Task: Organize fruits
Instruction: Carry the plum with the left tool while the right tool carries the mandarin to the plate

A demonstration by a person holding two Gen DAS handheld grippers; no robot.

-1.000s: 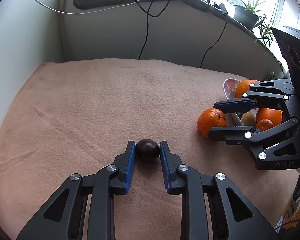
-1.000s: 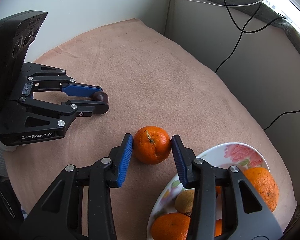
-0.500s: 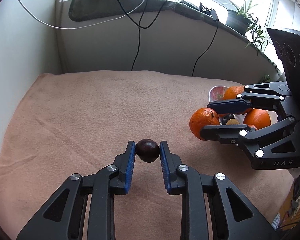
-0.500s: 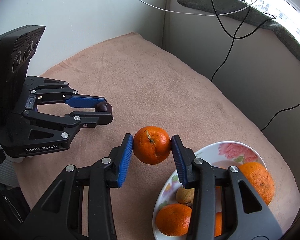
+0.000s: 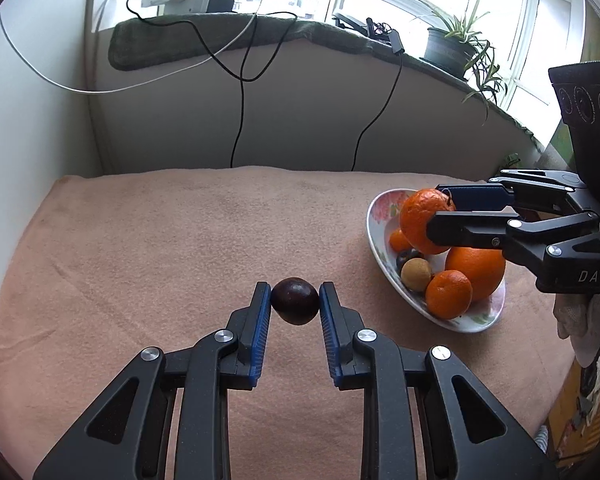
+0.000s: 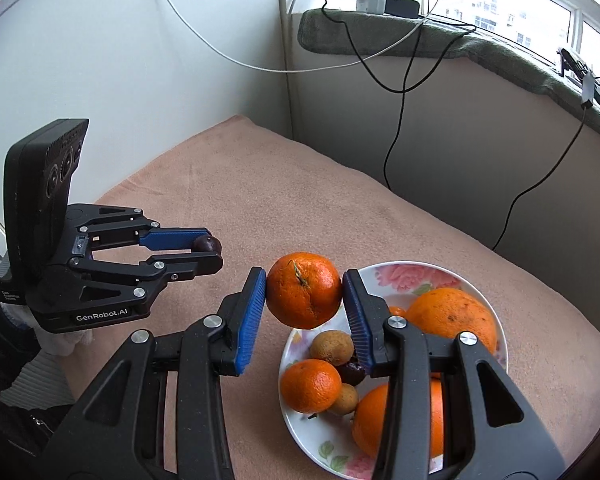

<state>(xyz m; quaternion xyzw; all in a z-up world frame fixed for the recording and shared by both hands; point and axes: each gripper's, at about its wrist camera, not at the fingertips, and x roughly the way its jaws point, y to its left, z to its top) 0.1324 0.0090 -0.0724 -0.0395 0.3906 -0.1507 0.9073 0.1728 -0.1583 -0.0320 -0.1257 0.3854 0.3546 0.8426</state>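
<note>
The left gripper (image 5: 295,300) has its blue-padded jaws closed tight on a small dark purple plum (image 5: 295,301), low in the middle of the left wrist view, and the plum hangs clear above the peach-coloured blanket (image 5: 160,240) that covers the desk. In the right wrist view the same gripper sits at middle left, with the plum (image 6: 207,245) just peeking out at its tips. The right gripper (image 6: 305,296) has its jaws partly open and pressed on both sides of a tangerine (image 6: 304,295), which it holds in the air over the near left rim of the floral plate (image 6: 396,274); from the left wrist view that tangerine (image 5: 420,220) shows at the right edge of the frame, above the plate (image 5: 380,216). On the plate lie a large orange (image 6: 452,316) toward the back, another orange (image 6: 370,420) at the lower edge, a small tangerine (image 6: 310,386) at the left, two brownish round fruits (image 6: 332,346) and something dark, mostly hidden behind the right finger. At the lower left of the right wrist view a white-gloved hand (image 6: 66,338) grips the left gripper's body. A potted plant (image 5: 450,48) stands on the windowsill at upper right of the left wrist view, and black and white cables (image 5: 240,80) trail down the wall behind the desk.
</note>
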